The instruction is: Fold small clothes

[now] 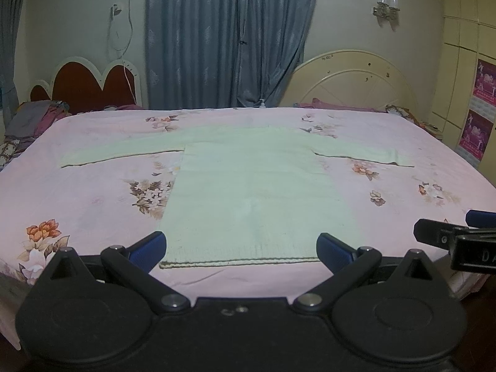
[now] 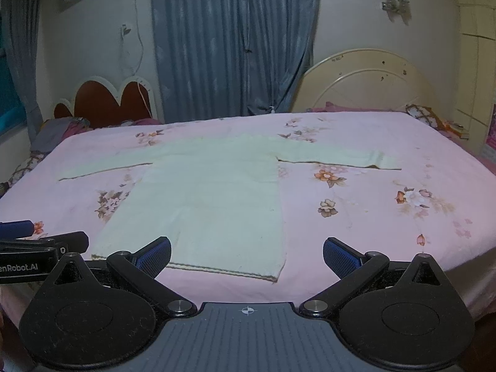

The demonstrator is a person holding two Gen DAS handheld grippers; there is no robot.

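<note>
A pale green long-sleeved sweater (image 1: pixel 248 186) lies flat on the pink floral bedsheet (image 1: pixel 93 204), sleeves spread left and right, hem towards me. It also shows in the right wrist view (image 2: pixel 210 198). My left gripper (image 1: pixel 241 248) is open and empty, its blue pads either side of the hem, just above the bed's near edge. My right gripper (image 2: pixel 247 255) is open and empty, near the hem's right corner. The right gripper also shows at the right edge of the left wrist view (image 1: pixel 458 235).
Two headboards stand at the far side, a red heart-shaped one (image 1: pixel 90 86) and a cream round one (image 1: pixel 356 80). Blue curtains (image 1: pixel 229 37) hang behind. Piled clothes (image 1: pixel 34 121) lie at the far left; a wardrobe (image 1: pixel 465 62) is on the right.
</note>
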